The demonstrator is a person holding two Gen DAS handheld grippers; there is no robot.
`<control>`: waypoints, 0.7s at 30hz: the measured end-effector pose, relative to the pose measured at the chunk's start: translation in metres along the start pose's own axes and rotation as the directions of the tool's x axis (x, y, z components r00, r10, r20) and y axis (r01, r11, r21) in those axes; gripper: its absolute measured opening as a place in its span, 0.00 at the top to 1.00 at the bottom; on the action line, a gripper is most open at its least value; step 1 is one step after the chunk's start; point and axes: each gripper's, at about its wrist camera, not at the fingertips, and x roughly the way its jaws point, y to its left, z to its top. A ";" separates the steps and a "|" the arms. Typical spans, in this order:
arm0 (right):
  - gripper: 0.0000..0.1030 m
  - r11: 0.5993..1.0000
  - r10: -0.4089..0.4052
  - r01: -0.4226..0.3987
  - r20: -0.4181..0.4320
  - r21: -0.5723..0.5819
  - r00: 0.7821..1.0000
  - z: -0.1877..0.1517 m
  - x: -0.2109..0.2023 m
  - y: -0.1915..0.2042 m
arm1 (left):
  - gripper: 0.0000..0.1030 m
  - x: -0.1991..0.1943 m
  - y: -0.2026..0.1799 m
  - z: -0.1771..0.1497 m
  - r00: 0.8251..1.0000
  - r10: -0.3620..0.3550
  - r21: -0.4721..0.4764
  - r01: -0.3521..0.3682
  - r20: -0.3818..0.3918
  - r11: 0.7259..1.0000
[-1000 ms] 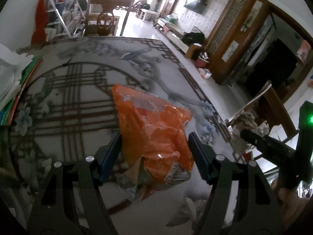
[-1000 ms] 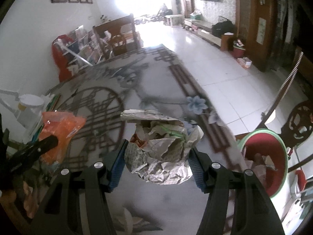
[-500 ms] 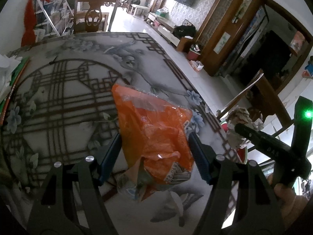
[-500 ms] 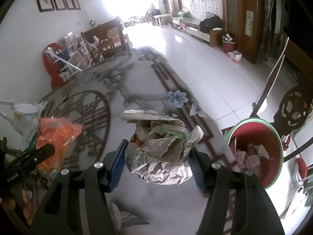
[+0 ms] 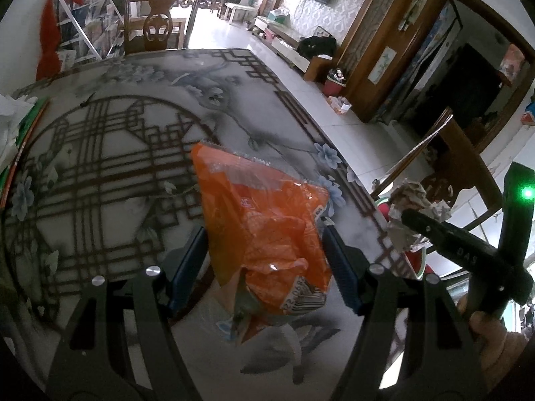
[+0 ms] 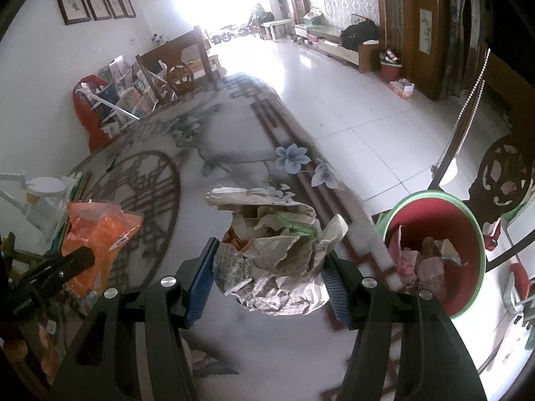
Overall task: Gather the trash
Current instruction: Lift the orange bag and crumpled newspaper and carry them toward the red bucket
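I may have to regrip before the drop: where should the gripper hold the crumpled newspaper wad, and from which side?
Across its bulky middle, as the right gripper does now: one pad on each flank of the newspaper wad, coming from behind and above. The loose flaps along the top would likely tear or slip; the packed centre gives the pads something firm to squeeze.

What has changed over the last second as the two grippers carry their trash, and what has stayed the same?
Both grippers have travelled across the table toward its edge: the red bin with the green rim now shows fuller and nearer in the right wrist view. Nothing was picked up or released. The left gripper still clamps the orange snack bag, and the right gripper still clamps the crumpled newspaper ball.
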 end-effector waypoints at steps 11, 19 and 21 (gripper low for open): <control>0.43 0.998 0.041 -0.042 -0.017 -0.054 0.999 0.006 -0.003 -0.035 | 0.34 0.011 -0.042 -0.004 1.000 0.025 -0.029 -0.025 0.011 0.999; 0.43 0.996 0.053 -0.055 -0.024 -0.068 0.998 0.012 -0.007 -0.068 | 0.34 0.020 -0.077 -0.007 0.999 0.039 -0.043 -0.039 0.015 0.998; 0.43 0.996 0.056 -0.057 -0.020 -0.064 0.998 0.014 -0.010 -0.077 | 0.34 0.020 -0.085 -0.007 0.999 0.044 -0.041 -0.043 0.021 0.998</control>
